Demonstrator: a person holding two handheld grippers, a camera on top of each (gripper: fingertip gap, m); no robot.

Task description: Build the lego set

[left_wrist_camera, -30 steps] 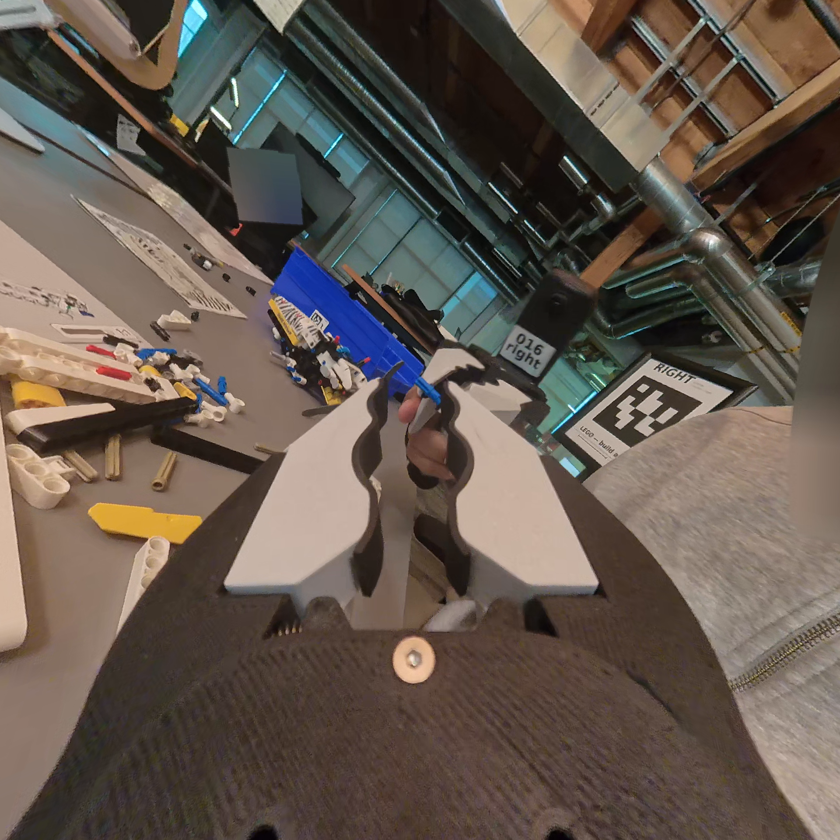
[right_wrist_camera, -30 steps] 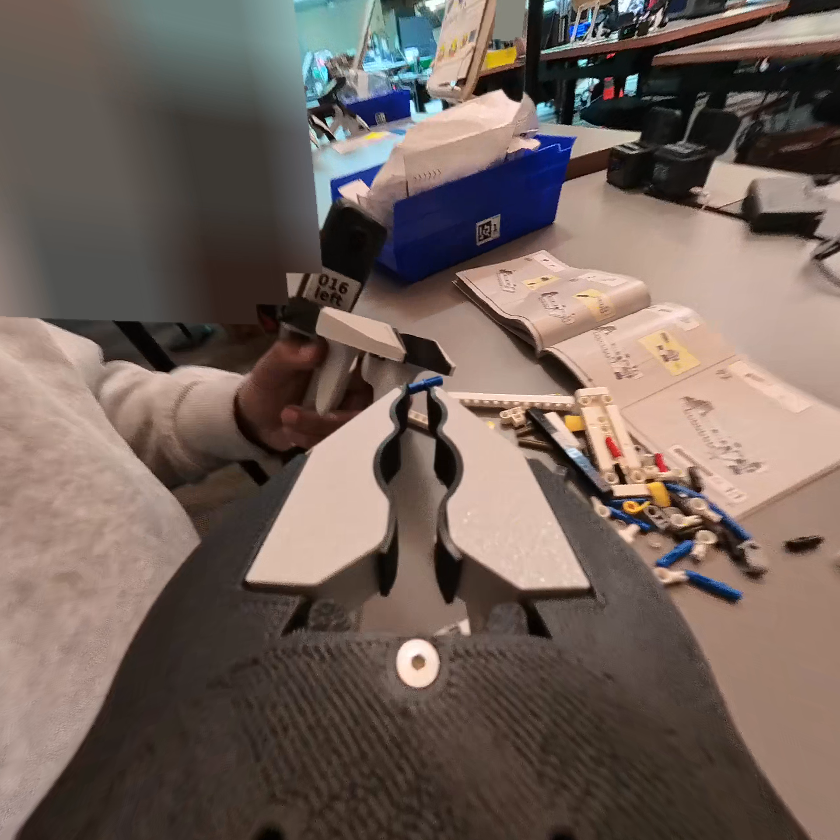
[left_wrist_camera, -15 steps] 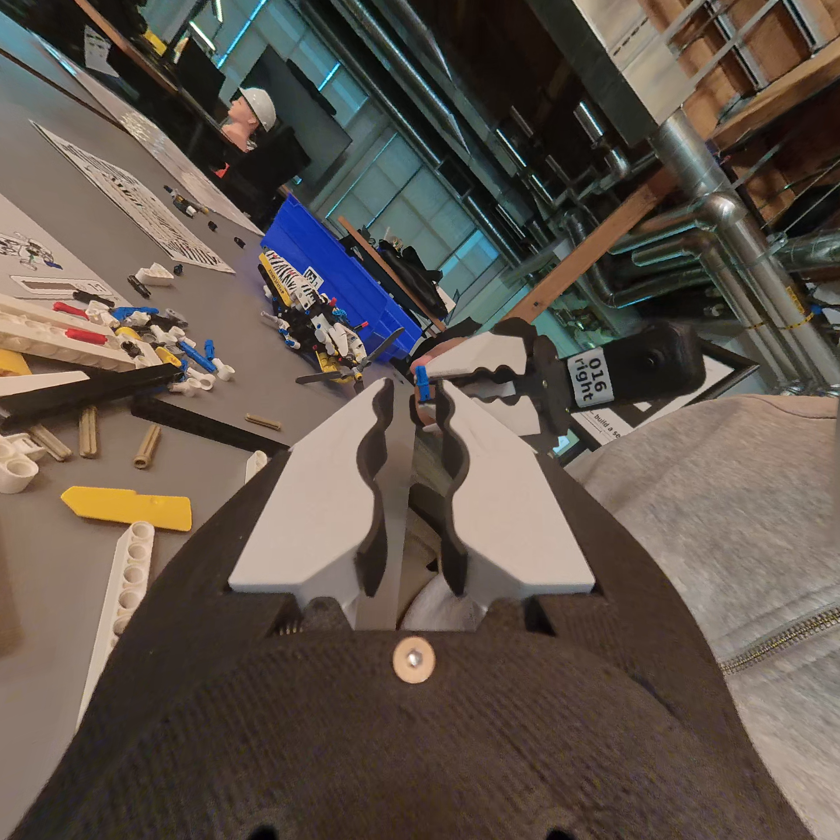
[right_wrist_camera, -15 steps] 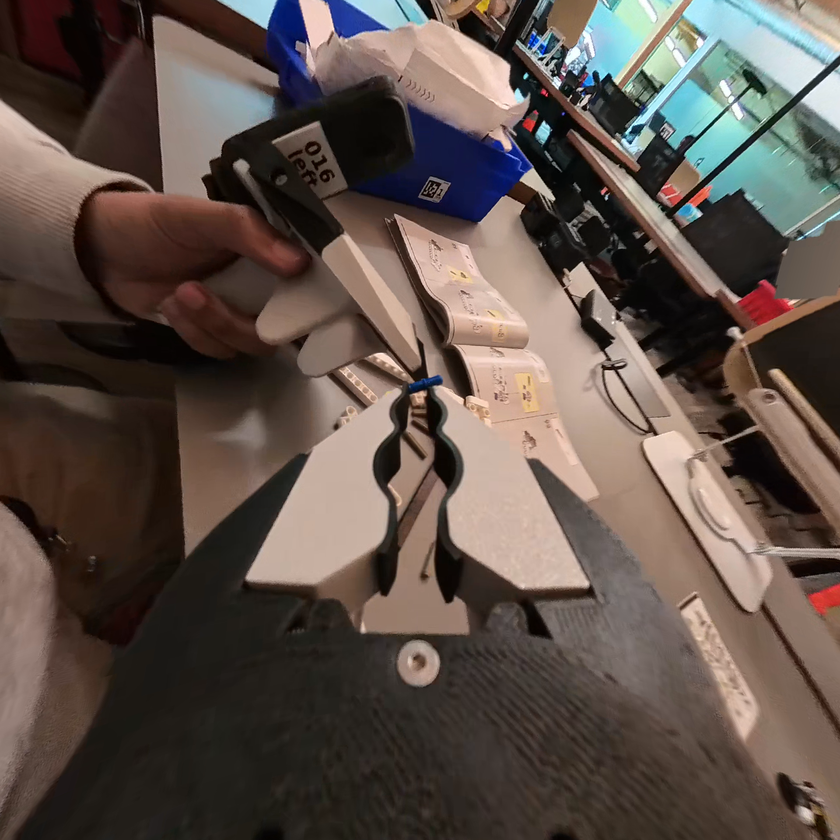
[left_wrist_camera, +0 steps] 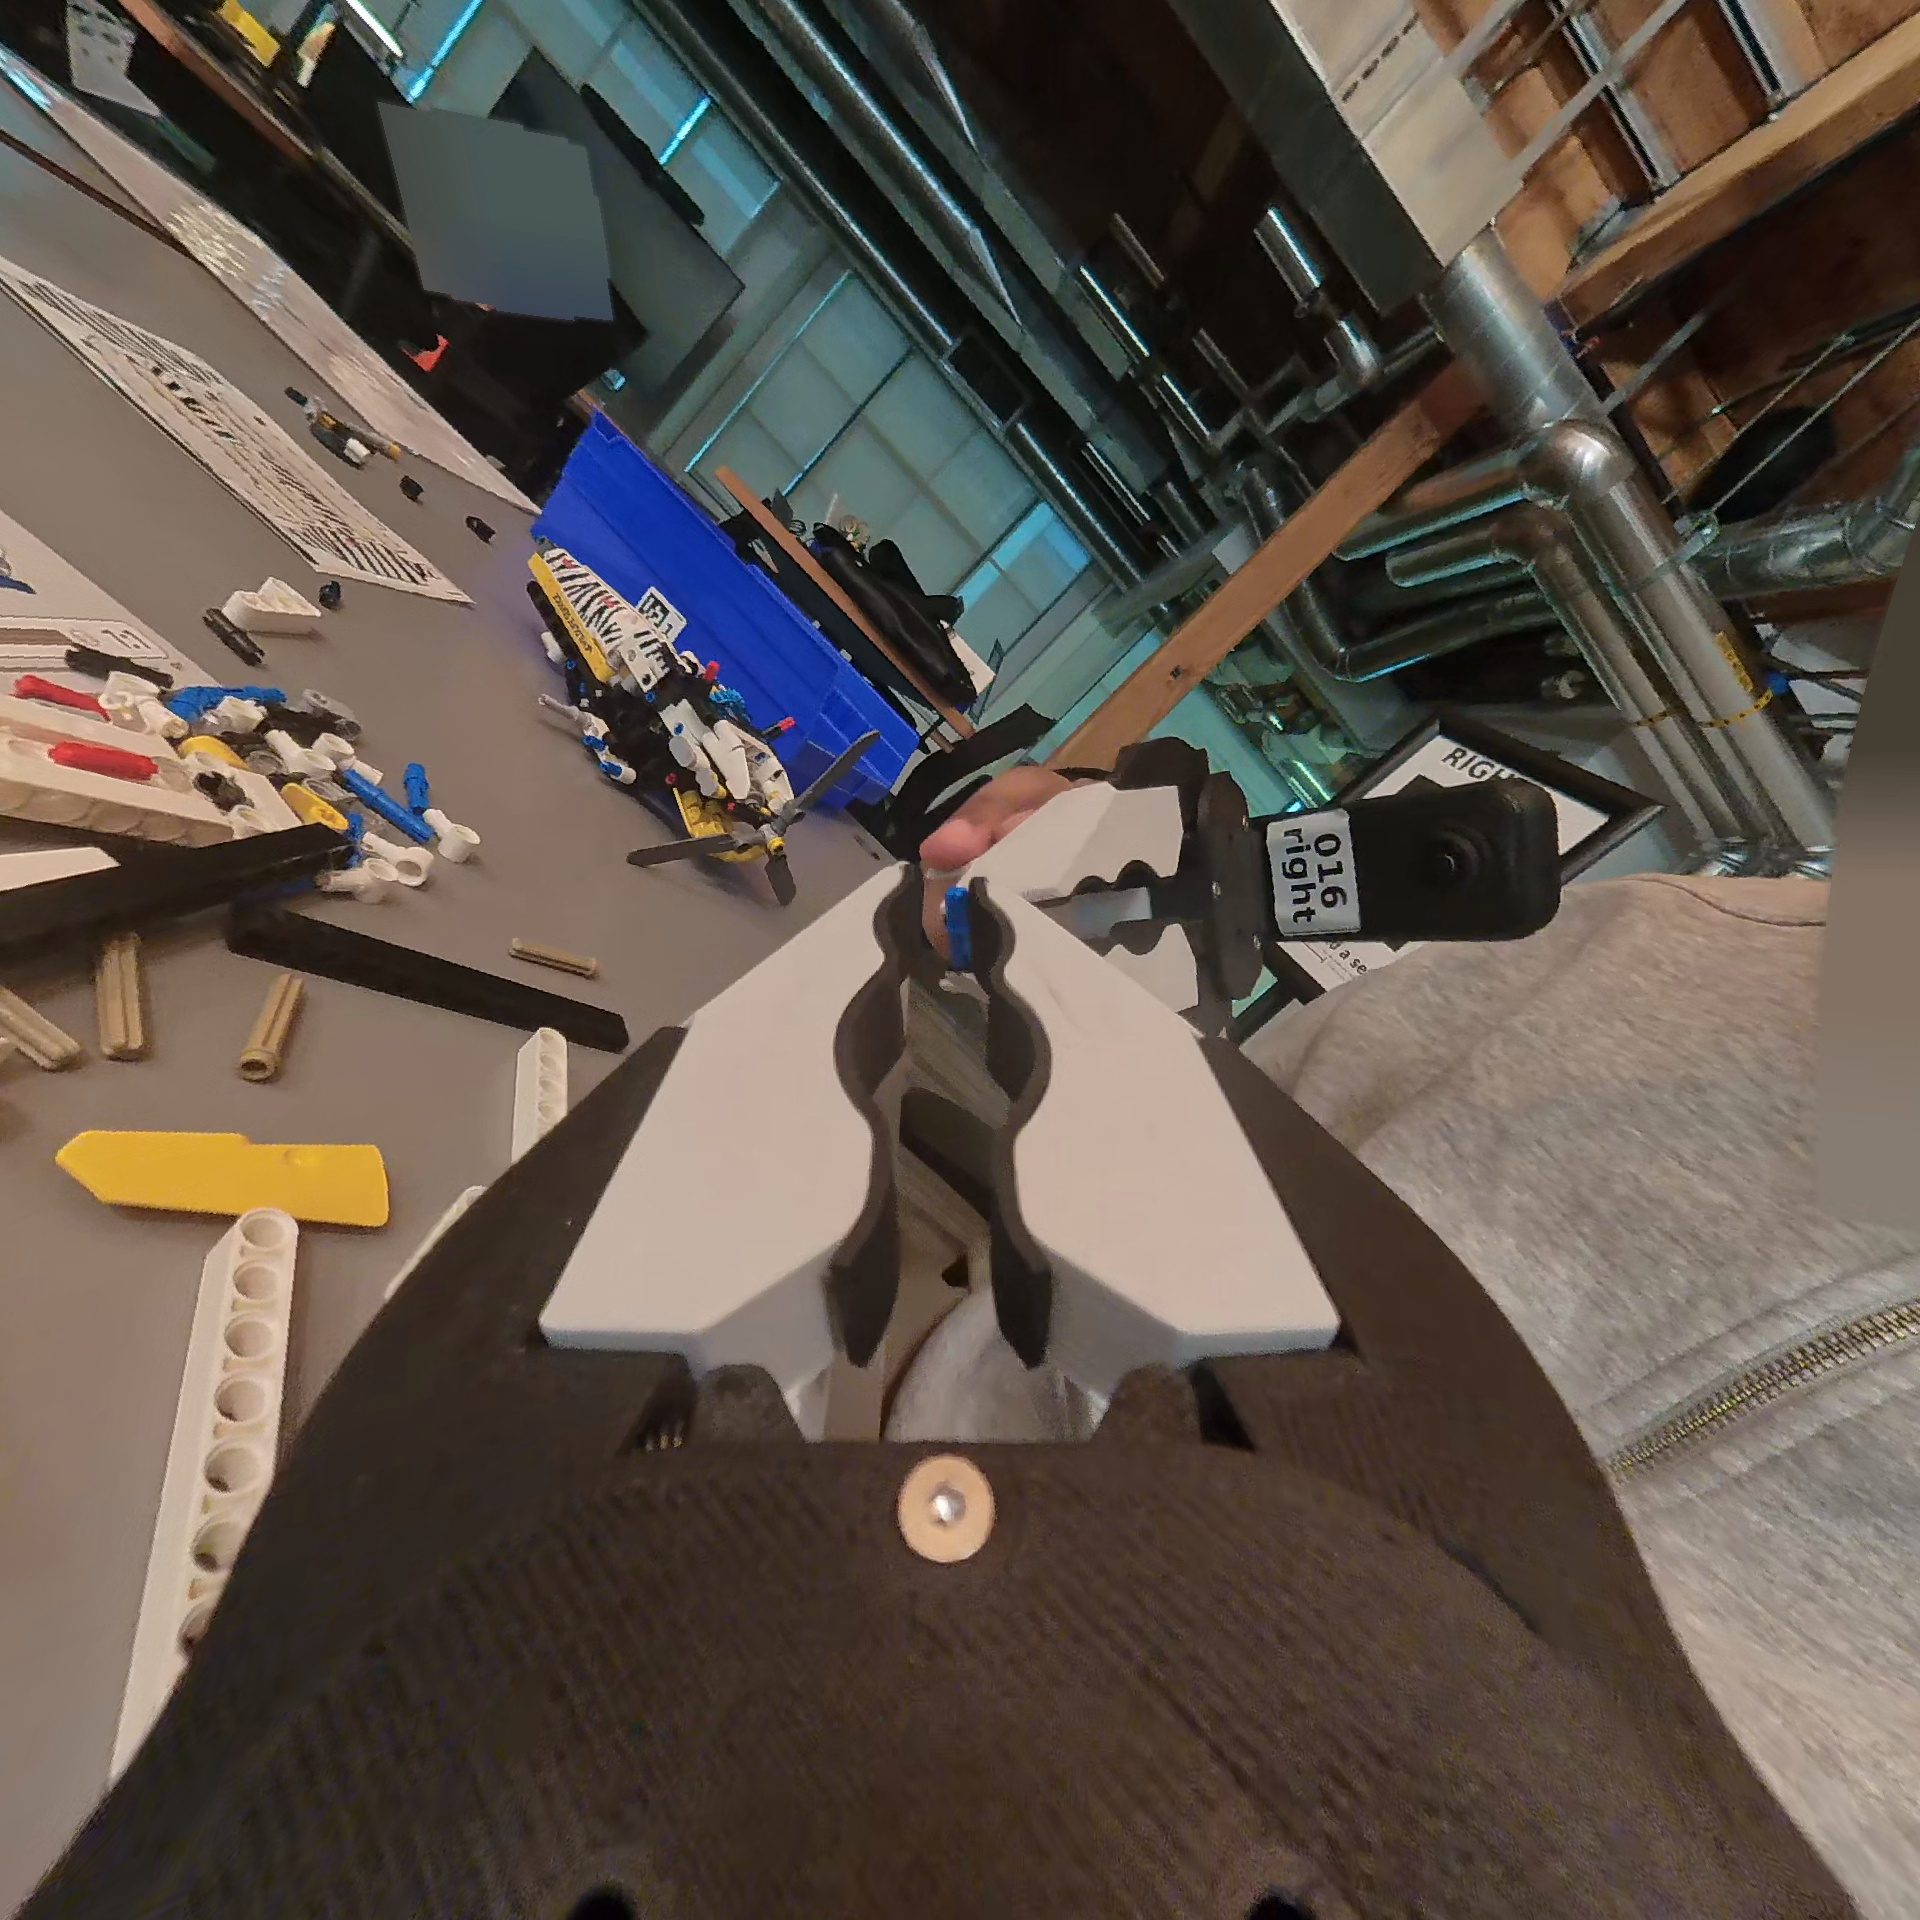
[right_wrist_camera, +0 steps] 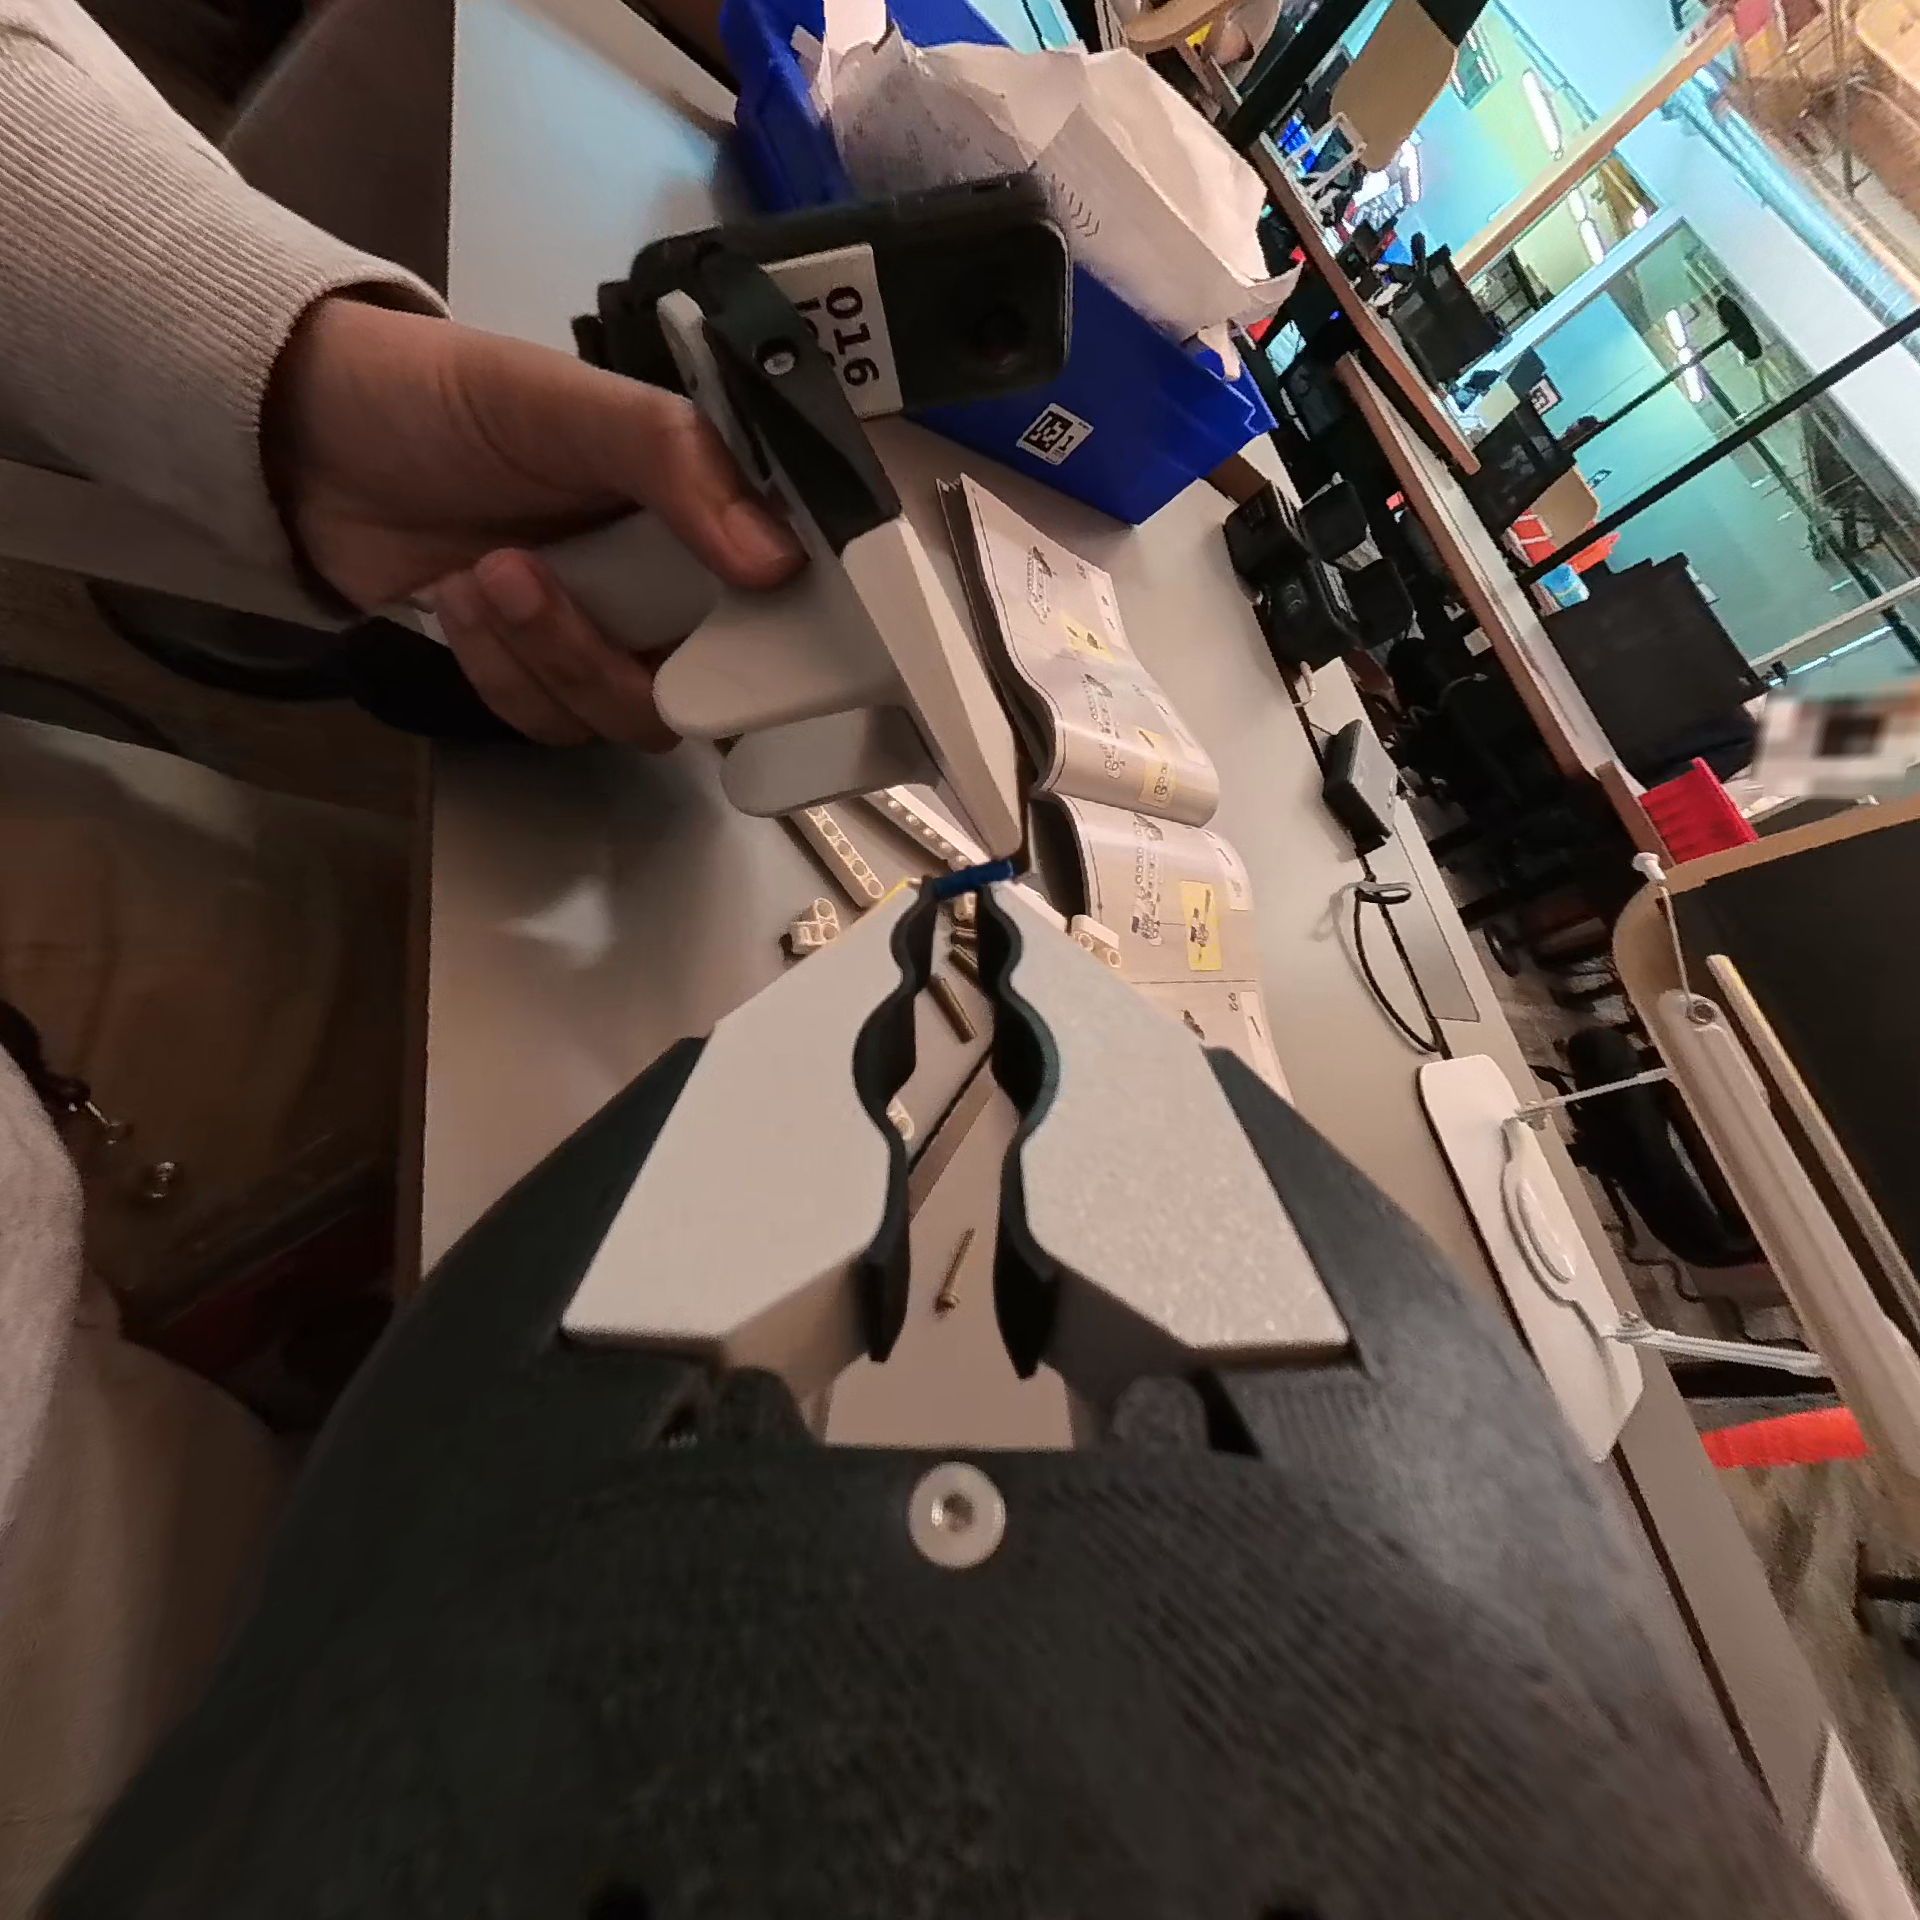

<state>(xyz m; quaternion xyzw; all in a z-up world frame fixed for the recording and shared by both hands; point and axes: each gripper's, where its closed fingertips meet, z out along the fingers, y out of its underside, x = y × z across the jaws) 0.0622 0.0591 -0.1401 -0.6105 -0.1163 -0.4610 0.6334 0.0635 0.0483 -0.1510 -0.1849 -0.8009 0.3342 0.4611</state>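
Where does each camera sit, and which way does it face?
Left wrist view: on left gripper, tilted up across the table towards model, bin and ceiling; sweater shows.
Right wrist view: on right gripper, facing along the table past booklet; left hand shows.
Shared: the pin where the grippers meet, the bin, the table.

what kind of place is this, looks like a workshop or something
Likely a shared lab or maker workshop: exposed metal ducts and timber beams overhead, rows of work tables with gear, and a blue parts bin beside the manual.
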